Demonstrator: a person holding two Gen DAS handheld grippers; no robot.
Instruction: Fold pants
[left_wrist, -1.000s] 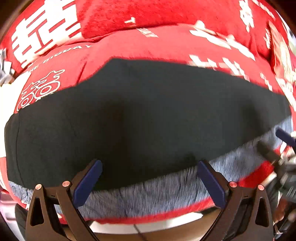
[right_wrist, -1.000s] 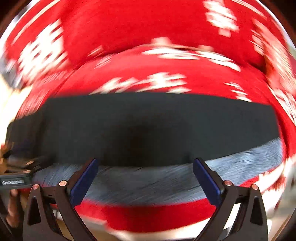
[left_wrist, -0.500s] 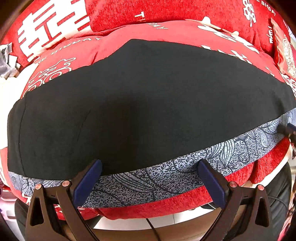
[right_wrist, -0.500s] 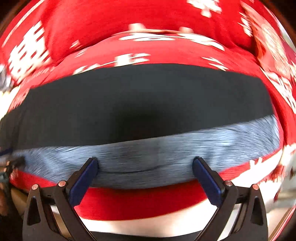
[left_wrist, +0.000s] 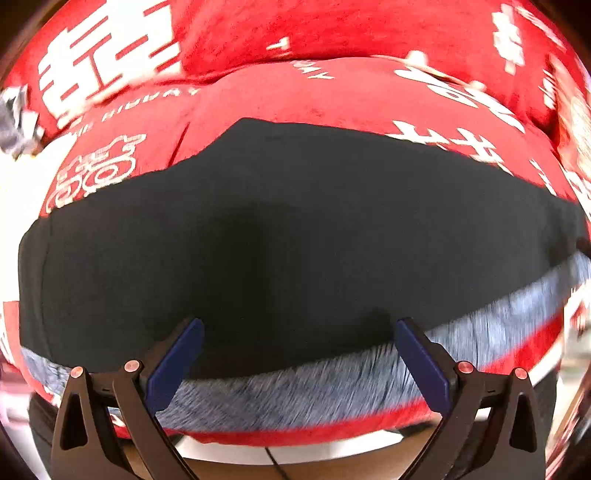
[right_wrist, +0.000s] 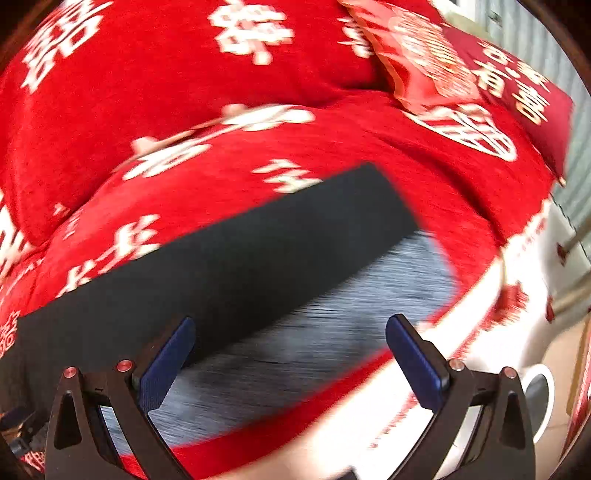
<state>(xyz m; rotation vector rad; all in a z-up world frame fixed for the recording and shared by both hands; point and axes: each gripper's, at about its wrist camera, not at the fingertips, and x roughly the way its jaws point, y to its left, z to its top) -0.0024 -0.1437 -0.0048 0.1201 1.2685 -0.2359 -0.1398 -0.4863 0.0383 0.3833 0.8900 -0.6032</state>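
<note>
The black pants (left_wrist: 295, 236) lie spread flat across the red cover (left_wrist: 332, 92), their grey patterned band (left_wrist: 303, 387) along the near edge. The left gripper (left_wrist: 299, 354) hangs over that band with jaws wide apart, holding nothing. The right gripper (right_wrist: 288, 354) is likewise spread and empty above the band's right end (right_wrist: 332, 325).

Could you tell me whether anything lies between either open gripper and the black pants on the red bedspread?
Nothing visible does. The left gripper and right gripper both hang open directly over the black pants with the grey patterned band, which lie bare on the red bedspread.
</note>
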